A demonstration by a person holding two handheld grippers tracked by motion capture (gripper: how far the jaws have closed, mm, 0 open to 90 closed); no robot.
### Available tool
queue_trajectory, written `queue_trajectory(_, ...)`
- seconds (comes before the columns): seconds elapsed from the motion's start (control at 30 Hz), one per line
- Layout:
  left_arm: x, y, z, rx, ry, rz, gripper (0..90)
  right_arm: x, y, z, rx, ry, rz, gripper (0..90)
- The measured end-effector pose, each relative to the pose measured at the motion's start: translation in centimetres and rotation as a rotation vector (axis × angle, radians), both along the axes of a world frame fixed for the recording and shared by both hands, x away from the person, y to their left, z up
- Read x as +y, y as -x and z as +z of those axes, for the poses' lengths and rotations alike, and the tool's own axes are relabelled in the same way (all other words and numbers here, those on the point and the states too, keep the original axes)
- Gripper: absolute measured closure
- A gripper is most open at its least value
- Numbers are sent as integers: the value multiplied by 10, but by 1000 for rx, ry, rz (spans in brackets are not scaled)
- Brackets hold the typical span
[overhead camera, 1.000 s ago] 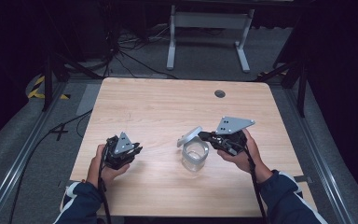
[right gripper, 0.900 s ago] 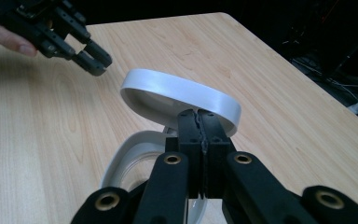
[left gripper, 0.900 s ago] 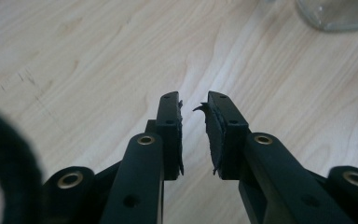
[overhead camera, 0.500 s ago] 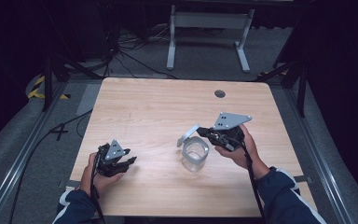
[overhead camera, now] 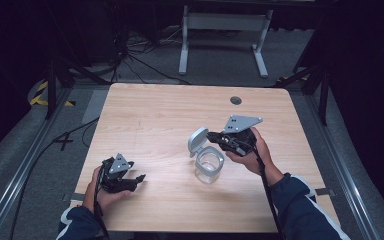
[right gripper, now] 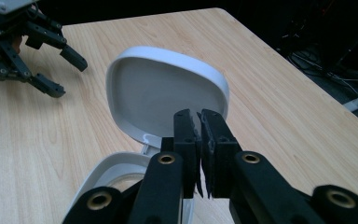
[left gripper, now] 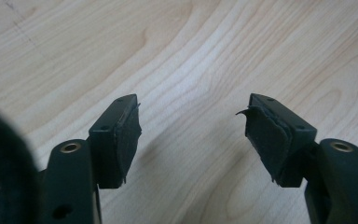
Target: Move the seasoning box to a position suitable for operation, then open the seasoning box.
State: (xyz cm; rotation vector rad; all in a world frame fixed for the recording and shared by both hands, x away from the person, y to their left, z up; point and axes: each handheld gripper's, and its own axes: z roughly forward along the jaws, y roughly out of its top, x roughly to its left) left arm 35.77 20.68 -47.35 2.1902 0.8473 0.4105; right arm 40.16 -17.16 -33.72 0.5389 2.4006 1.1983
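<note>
Item: clear square glass jar (overhead camera: 209,165) with hinged white plastic lid (right gripper: 165,95), standing right of centre on the pale wood-grain table (overhead camera: 160,115). The right gripper (right gripper: 200,122) had its jaws pressed together on the lid's edge, likely propping it open. The left gripper (overhead camera: 136,178), jaws spread and holding nothing, rested well apart near the front edge. Surroundings: dark room, grey floor (overhead camera: 20,165), cables.

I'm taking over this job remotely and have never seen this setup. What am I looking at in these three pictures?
A person at a wooden table holds a two-jaw hand gripper in each hand. The wide picture looks down from above; the other two come from cameras riding on each gripper. The left gripper is open over bare wood, holding nothing. The right gripper has its jaws closed at the edge of the white hinged lid, which stands raised above a clear container.
</note>
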Motion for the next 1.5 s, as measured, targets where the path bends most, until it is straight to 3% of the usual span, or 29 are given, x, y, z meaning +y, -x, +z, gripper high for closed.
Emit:
queue_trajectory(0.1, 2, 0, -1, 0, -18, -7, 334, 0, 0, 1, -4, 0, 3, 859)
queue_trajectory(0.3, 3, -2, -7, 31, 25, 7, 297, -2, 1, 2, -10, 6, 8, 853)
queue_trajectory(0.5, 2, -4, -6, 49, 12, 6, 229, -12, 6, 1, -10, 20, 1, 848)
queue_trajectory(0.97, 1, -5, -7, 50, 6, -5, 175, -52, 19, 0, -6, 81, -40, 829)
queue_trajectory(1.5, 0, -5, -7, 52, 7, -2, 168, -101, 41, -24, 42, 135, -79, 764)
